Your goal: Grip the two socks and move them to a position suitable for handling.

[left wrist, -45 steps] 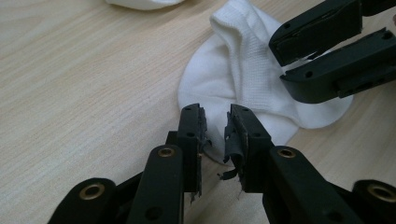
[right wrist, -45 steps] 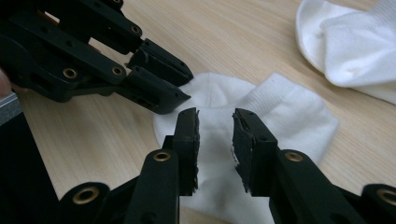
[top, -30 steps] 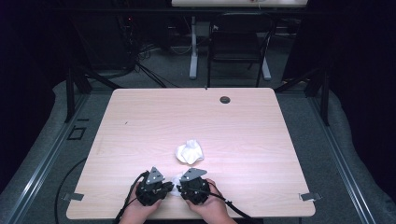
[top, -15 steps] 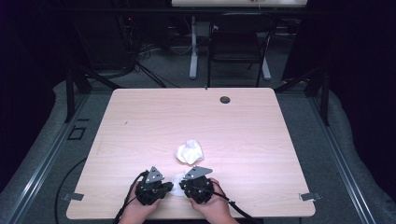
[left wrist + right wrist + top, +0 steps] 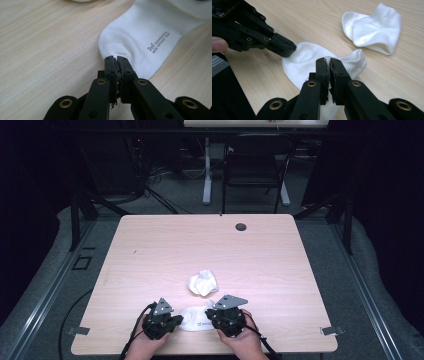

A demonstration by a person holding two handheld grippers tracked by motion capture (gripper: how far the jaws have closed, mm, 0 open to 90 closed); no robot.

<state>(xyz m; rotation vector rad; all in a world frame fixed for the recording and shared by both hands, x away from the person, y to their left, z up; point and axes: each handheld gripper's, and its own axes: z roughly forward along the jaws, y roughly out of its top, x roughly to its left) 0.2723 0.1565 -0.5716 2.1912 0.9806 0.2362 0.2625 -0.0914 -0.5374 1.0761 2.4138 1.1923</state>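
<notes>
At the table's (image 5: 150, 250) near edge a white sock (image 5: 196, 318) lies flat between the two grippers. The left gripper (image 5: 115, 60) pinches its left end; the right gripper (image 5: 329, 61), jaws just closing, pinches its right end. A second, crumpled sock (image 5: 203, 282) lies just beyond.

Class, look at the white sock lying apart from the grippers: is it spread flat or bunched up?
Bunched up. The far sock sits on the table as a crumpled, folded heap with raised creases, not flat.

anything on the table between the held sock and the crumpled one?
Nothing. In the high view, bare wood separates the flat sock, pinched by the left gripper and right gripper, from the crumpled sock. The right gripper view shows this too.
</notes>
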